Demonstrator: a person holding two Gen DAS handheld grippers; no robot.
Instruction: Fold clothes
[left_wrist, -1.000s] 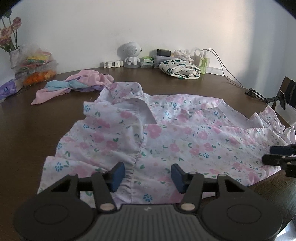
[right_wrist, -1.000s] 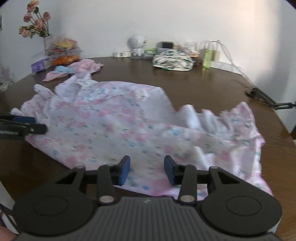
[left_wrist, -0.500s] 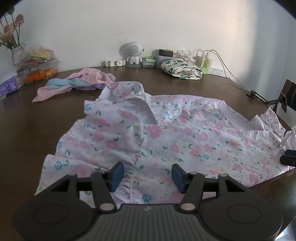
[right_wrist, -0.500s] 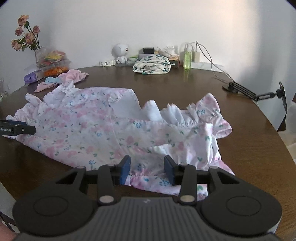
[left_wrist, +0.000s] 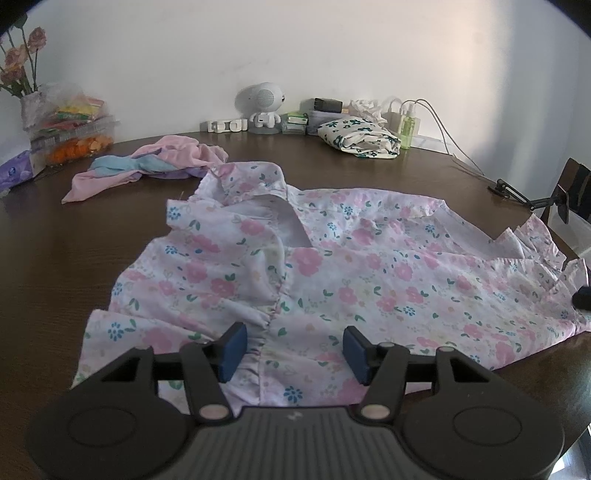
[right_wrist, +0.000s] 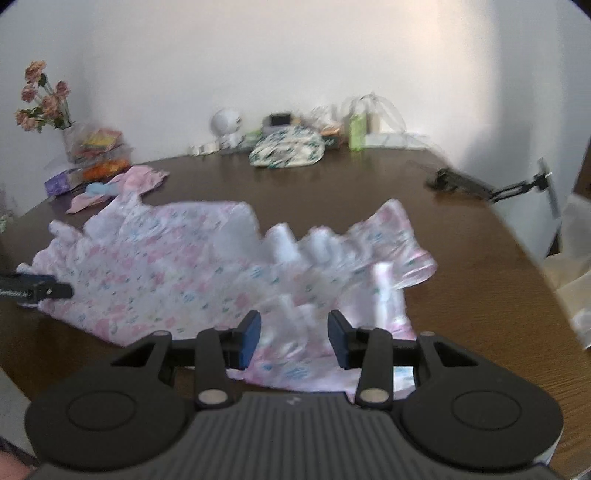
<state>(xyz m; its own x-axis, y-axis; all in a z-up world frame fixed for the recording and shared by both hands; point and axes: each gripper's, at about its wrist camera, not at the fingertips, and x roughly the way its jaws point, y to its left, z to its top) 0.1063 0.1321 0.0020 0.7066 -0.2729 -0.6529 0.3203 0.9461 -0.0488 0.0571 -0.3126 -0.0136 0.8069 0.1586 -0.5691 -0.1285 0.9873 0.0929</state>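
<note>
A white dress with pink and blue flowers (left_wrist: 332, 266) lies spread on the dark wooden table (left_wrist: 55, 258), collar toward the far side and ruffled hem to the right. My left gripper (left_wrist: 295, 350) hovers open over the dress's near edge, with the cloth lying flat under its blue pads (left_wrist: 234, 345). In the blurred right wrist view the dress (right_wrist: 166, 266) lies ahead. My right gripper (right_wrist: 293, 339) is open above the bunched ruffled hem, with nothing pinched. Its tip (left_wrist: 581, 297) shows at the right edge of the left wrist view. The left gripper's tip (right_wrist: 37, 290) shows at the left of the right wrist view.
A pink and blue garment (left_wrist: 147, 164) lies crumpled at the far left. A folded white garment with green flowers (left_wrist: 358, 136) sits at the back by a white robot figure (left_wrist: 262, 107), a green bottle (left_wrist: 408, 127) and cables. Snack packs (left_wrist: 70, 133) stand by flowers; a clamp arm (left_wrist: 517, 194) sits at right.
The right gripper has drawn rightward, almost leaving the left wrist view, and its own view now takes in more of the hem and table. The left gripper has stayed still.
</note>
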